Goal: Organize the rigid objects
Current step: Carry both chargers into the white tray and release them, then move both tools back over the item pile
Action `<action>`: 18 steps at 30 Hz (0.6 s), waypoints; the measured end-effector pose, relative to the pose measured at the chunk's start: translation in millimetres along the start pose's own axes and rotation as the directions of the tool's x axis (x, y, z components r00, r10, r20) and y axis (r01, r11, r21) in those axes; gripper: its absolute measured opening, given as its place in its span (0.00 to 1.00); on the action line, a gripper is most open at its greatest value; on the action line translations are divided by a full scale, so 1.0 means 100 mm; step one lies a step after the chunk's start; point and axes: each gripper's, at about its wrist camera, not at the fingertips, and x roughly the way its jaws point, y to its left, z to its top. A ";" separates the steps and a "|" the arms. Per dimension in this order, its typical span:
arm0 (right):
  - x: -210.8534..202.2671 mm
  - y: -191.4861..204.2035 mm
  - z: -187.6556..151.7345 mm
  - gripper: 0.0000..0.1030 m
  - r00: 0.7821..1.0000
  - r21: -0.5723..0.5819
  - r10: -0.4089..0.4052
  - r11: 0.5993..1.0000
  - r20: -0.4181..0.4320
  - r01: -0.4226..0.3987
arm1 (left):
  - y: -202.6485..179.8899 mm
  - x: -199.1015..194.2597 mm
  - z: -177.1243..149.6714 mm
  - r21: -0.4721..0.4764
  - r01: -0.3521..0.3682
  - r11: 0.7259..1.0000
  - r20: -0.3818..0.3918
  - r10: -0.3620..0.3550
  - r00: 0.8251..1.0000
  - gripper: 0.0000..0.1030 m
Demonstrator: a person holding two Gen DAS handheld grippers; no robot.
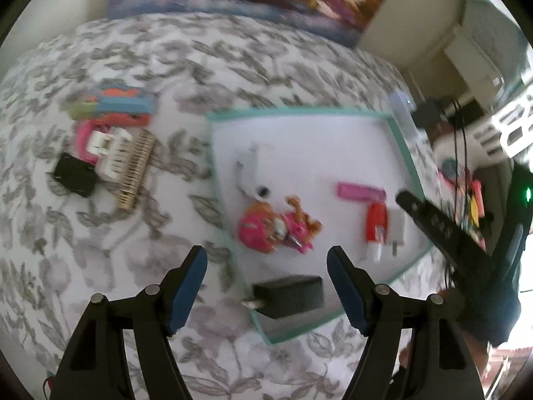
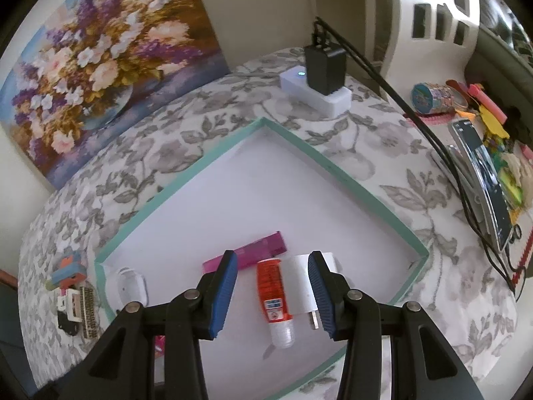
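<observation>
The left gripper (image 1: pixel 266 286) hangs over the near edge of the tray (image 1: pixel 404 153) with its jaws spread wide and nothing between the pads; it is released. Just below it a black charger (image 1: pixel 288 295) lies flat on the tray floor, long axis running left to right, plug prongs pointing left.

The right gripper (image 2: pixel 273 290) stands part open above the tray's (image 2: pixel 213 160) near right area, gripping nothing. Under the gap between its blue pads (image 2: pixel 224 295) lie an orange tube (image 2: pixel 274 300) and a white plug (image 2: pixel 308 286), side by side and touching, both with their long axes running near to far; the tube's clear cap and the plug's prongs point near. A pink bar (image 2: pixel 248 253) lies just beyond them, slanting up to the right.

Further left in the tray sit a pink toy (image 1: pixel 276 226) and a white device (image 1: pixel 250 173).

The tray, white with a teal rim, rests on a bedspread (image 1: pixel 166 53) printed with grey leaves. Left of the tray, on the spread, lies a small pile (image 1: pixel 110 140): a black block, a comb, coloured pieces. Beyond the tray a black adapter (image 2: pixel 324 66) stands upright in a white socket block (image 2: pixel 334 101). A flower painting (image 2: pixel 106 56) leans against the far wall.
</observation>
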 end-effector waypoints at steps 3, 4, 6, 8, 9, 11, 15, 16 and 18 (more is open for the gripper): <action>-0.02 0.12 -0.02 0.46 1.000 -0.035 0.024 0.999 -0.008 -0.024 | 0.16 -0.08 0.06 -0.045 -0.038 0.998 0.039 0.040 0.998 0.80; -0.03 0.17 -0.03 0.46 0.999 -0.046 0.036 0.998 -0.014 -0.036 | 0.23 -0.11 0.08 -0.064 -0.050 0.997 0.049 0.053 0.997 0.82; -0.04 0.28 -0.06 0.46 0.998 -0.075 0.058 0.995 -0.024 -0.059 | 0.36 -0.15 0.11 -0.106 -0.065 0.992 0.065 0.073 0.995 0.83; -0.06 0.40 -0.11 0.46 0.997 -0.106 0.072 0.992 -0.033 -0.075 | 0.52 -0.19 0.12 -0.154 -0.074 0.985 0.077 0.087 0.993 0.83; -0.07 0.45 -0.12 0.46 0.996 -0.117 0.077 0.990 -0.035 -0.081 | 0.58 -0.20 0.13 -0.176 -0.076 0.981 0.080 0.091 0.993 0.84; -0.09 0.57 -0.17 0.47 0.995 -0.147 0.086 0.985 -0.040 -0.091 | 0.74 -0.23 0.14 -0.223 -0.074 0.972 0.083 0.095 0.992 0.85; -0.13 0.77 -0.25 0.50 0.993 -0.197 0.102 0.974 -0.052 -0.110 | 0.97 -0.26 0.15 -0.289 -0.086 0.954 0.083 0.114 0.990 0.85; -0.13 0.81 -0.26 0.51 0.993 -0.206 0.108 0.972 -0.056 -0.117 | 1.02 -0.26 0.16 -0.303 -0.091 0.949 0.084 0.122 0.989 0.85; -0.14 0.90 -0.31 0.51 0.991 -0.228 0.120 0.965 -0.066 -0.131 | 1.12 -0.28 0.16 -0.332 -0.102 0.938 0.084 0.137 0.987 0.85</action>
